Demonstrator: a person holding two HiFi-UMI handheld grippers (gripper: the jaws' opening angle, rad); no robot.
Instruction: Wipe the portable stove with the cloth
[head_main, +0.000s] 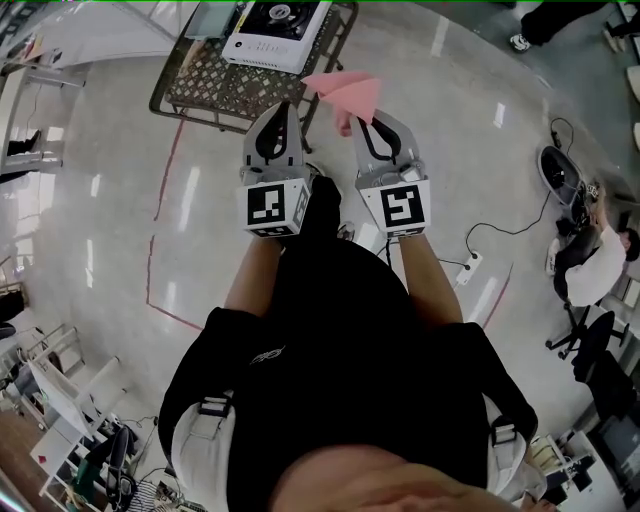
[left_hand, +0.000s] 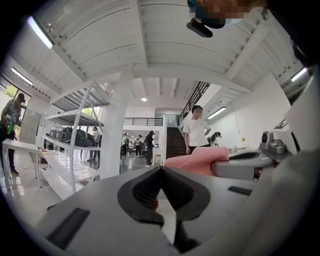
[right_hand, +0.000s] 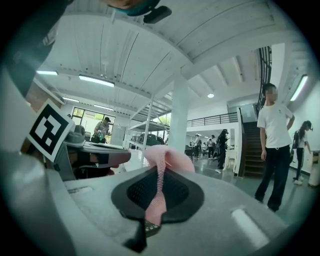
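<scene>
Head view has the person holding both tools out over the floor, well short of the mesh table (head_main: 205, 85). The portable stove (head_main: 275, 30) sits on that table toward its right edge, and nothing touches it. The right gripper (head_main: 378, 118) is clamped on the pink cloth (head_main: 350, 95), which bunches out past its tips, a thin fold pinched between the pads. The left gripper (head_main: 283, 108), beside it, has its jaws pressed together with nothing in them.
</scene>
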